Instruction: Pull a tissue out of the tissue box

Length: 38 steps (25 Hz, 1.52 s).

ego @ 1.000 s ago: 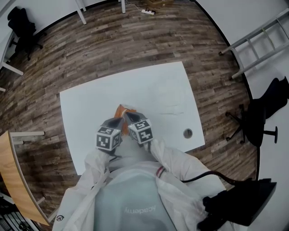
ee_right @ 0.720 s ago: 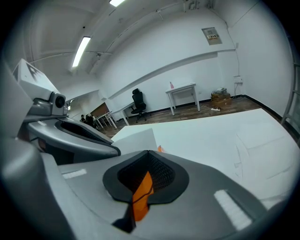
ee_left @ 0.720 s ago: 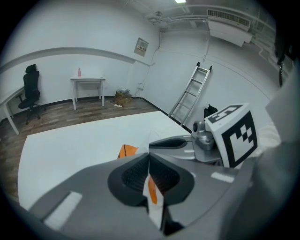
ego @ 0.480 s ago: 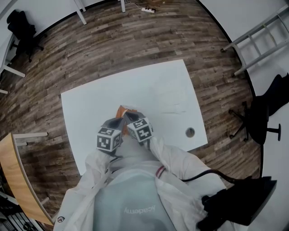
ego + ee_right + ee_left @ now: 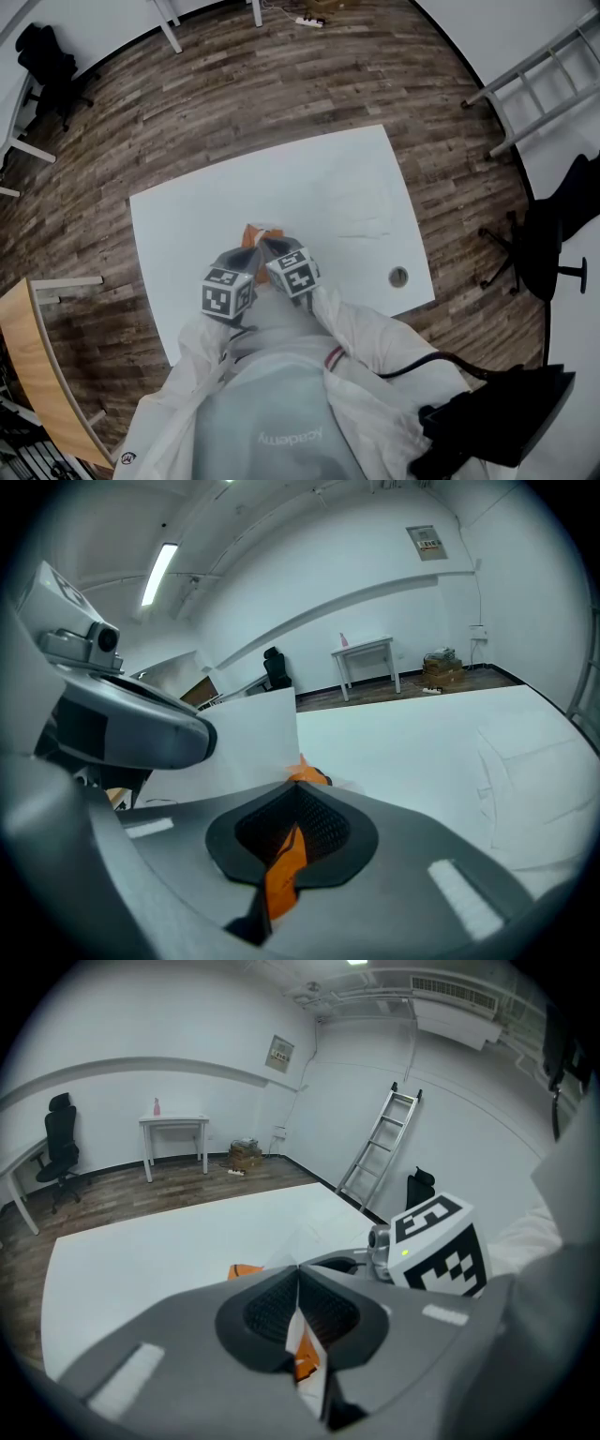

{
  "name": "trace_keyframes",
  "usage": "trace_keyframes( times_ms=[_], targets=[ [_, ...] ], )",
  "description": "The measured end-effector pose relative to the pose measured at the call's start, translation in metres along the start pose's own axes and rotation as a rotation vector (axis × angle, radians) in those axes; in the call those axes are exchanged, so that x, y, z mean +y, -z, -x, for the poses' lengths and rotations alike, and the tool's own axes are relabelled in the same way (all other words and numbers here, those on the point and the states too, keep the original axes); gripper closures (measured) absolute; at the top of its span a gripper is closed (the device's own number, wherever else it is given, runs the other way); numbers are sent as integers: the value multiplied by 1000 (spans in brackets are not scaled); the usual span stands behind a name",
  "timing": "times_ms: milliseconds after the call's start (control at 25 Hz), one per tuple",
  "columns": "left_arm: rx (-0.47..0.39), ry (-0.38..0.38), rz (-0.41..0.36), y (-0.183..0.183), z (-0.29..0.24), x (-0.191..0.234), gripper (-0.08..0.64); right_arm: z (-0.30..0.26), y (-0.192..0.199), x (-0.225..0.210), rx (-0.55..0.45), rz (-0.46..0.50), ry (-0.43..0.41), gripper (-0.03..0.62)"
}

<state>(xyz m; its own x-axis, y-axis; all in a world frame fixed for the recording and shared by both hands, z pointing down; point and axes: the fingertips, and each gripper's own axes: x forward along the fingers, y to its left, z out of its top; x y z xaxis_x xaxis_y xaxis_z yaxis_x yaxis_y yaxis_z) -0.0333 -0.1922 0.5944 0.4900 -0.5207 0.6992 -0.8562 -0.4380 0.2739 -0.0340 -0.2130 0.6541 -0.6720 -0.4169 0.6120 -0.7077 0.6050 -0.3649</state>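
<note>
An orange tissue pack lies near the middle of the white table, just ahead of both grippers. My left gripper is shut. A white tissue is pinched between its pads, with orange wrapper showing just below. In the right gripper view that tissue stands up as a sheet beside the left gripper. My right gripper is shut on the pack's orange wrapper. The two grippers sit side by side, almost touching.
Loose flattened tissues lie on the table to the right, also in the right gripper view. A round cable hole sits near the table's right front corner. A ladder and office chairs stand around the table.
Both grippers stay together at the orange pack, still shut. Only the head view itself has shifted a little.
</note>
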Motion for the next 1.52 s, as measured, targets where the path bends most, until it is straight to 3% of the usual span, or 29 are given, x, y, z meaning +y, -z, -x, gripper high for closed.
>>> trace_keyframes(
  times_ms=[600, 1520],
  targets=[
    [-40, 12, 3, -18, 21, -2, 558, -6, 9, 4, 28, -11, -5, 592],
    [-135, -69, 29, -40, 65, 22, 558, -8, 20, -3, 48, -11, 9, 592]
  ],
)
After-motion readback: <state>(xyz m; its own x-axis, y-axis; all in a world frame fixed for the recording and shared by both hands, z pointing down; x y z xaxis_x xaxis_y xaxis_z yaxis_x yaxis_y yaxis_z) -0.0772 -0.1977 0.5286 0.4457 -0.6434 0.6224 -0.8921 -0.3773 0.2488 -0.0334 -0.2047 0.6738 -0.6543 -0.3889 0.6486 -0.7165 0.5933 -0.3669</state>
